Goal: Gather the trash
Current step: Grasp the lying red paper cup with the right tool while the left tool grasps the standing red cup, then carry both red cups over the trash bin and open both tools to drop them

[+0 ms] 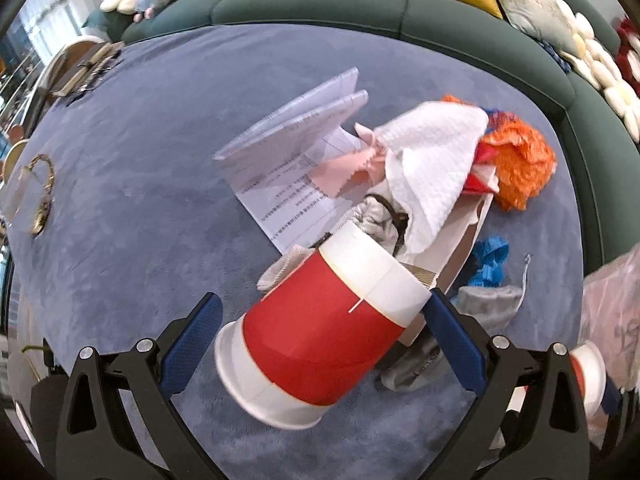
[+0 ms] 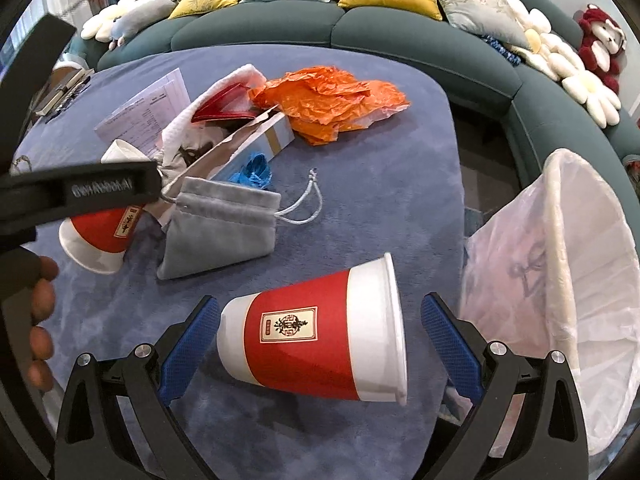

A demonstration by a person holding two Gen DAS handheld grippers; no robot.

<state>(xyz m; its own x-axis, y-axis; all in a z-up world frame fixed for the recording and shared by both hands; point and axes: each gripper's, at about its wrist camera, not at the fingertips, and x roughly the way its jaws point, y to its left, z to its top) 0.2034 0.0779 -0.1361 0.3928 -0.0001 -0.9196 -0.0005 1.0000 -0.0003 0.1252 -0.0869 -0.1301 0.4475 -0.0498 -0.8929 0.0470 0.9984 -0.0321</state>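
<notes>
Cups lie tipped on the blue carpet: one (image 1: pixel 320 332) sits between the left gripper's (image 1: pixel 320 340) wide-open jaws, another (image 2: pixel 316 332) between the right gripper's (image 2: pixel 320 340) spread fingers, bin bag (image 2: pixel 560 280) just beside.

A smooth, glossy paper cup (image 2: pixel 316 334) is lying on matt, plush carpet (image 2: pixel 360 208); at right, thin translucent plastic is lining the bin (image 2: pixel 560 280), and crinkled orange plastic (image 2: pixel 332 100) is showing at upper centre.
</notes>
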